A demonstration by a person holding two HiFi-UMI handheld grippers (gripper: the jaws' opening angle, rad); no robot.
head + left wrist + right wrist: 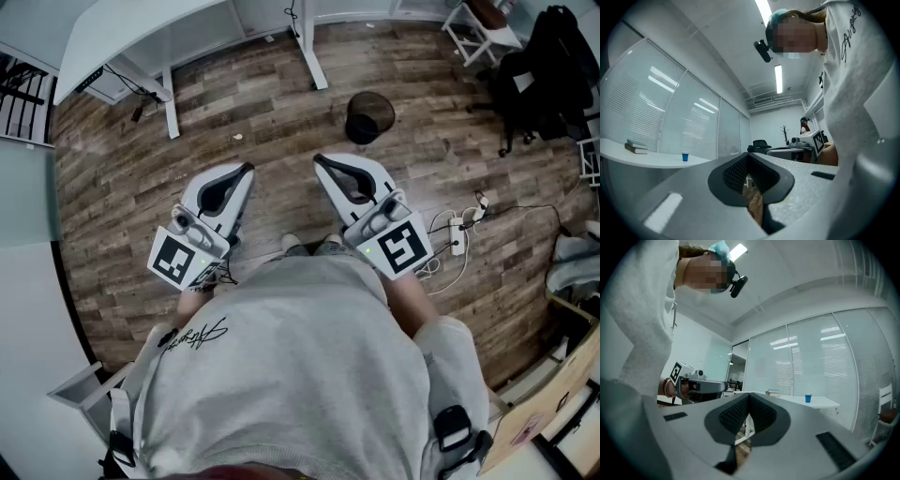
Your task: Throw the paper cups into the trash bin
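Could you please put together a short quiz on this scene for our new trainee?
1. True or false: the right gripper is holding a paper cup.
2. Where does the blue cup stand? A. on the white table; B. on the floor; C. on a chair.
3. In the head view, which dark round container stands ahead of both gripper tips?

Key:
1. False. Its jaws are together with nothing between them.
2. A.
3. The trash bin.
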